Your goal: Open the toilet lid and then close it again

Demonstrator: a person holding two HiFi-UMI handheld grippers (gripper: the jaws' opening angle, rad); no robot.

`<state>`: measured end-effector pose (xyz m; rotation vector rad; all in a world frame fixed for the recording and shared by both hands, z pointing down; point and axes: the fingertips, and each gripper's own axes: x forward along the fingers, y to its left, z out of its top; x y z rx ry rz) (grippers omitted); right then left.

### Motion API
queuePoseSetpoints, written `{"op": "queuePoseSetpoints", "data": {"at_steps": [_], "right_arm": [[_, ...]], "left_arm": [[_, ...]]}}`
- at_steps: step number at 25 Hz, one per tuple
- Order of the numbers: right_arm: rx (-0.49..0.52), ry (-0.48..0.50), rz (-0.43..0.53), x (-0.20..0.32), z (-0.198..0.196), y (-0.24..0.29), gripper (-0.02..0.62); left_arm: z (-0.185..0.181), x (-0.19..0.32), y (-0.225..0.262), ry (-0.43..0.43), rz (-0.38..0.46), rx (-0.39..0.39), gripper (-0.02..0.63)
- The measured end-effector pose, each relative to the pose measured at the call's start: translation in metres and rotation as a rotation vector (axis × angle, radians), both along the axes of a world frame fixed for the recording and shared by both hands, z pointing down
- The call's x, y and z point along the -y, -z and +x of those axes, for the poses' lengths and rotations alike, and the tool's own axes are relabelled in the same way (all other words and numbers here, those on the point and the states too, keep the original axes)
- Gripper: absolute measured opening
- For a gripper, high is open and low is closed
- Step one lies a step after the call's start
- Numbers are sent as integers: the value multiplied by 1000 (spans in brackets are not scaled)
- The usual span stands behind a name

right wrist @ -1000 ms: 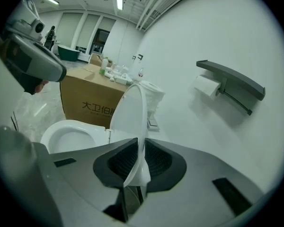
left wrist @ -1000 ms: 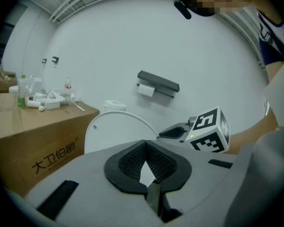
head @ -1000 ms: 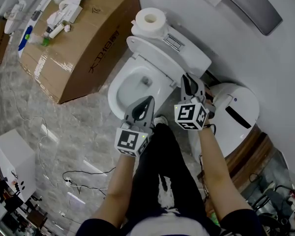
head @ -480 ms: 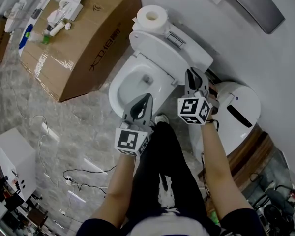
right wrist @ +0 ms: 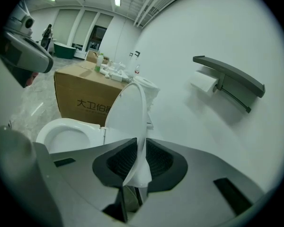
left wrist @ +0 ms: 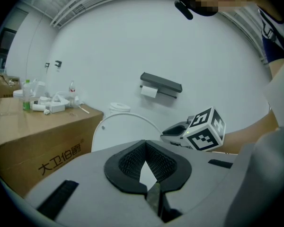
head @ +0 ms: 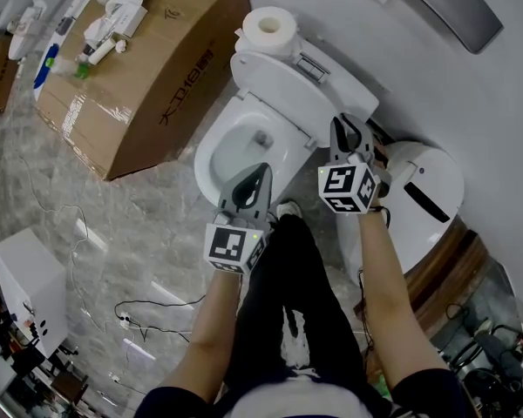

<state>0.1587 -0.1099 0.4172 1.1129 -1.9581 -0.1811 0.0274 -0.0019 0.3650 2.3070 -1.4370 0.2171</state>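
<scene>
The white toilet (head: 211,165) stands by the wall with its bowl uncovered. Its lid (head: 289,84) is raised, almost upright, and leans toward the tank. My right gripper (head: 343,129) is shut on the lid's rim at the right side. In the right gripper view the thin lid edge (right wrist: 130,117) runs between the pads of the right gripper (right wrist: 137,174), with the seat (right wrist: 66,129) lying flat to the left. My left gripper (head: 262,175) hovers over the bowl's front rim, shut and empty. In the left gripper view the left gripper (left wrist: 149,174) points at the lid (left wrist: 118,131).
A toilet paper roll (head: 268,26) sits on the tank. A large cardboard box (head: 139,77) with bottles and tubes on top stands left of the toilet. A white round bin (head: 423,190) is at the right. A wall paper holder (right wrist: 227,79) hangs above. Cables lie on the floor.
The lid has tipped a little further back toward the tank, and my right gripper has shifted slightly right with it. The left gripper has stayed where it was.
</scene>
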Motion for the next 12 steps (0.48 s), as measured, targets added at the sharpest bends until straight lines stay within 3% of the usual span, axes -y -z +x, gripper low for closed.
{"op": "queuePoseSetpoints", "data": {"at_steps": [5,8,12], "right_arm": [[82,-40,6,-4,2,6,72],[136,-48,72,-18,3,27,74],[239,76,130,-55,-15,55,20]], "left_arm": [[5,1,-3,-15,-6,1,5],[6,0,-3,-28,-9,7,5],[11,2,3,-43,2,-1,5]]}}
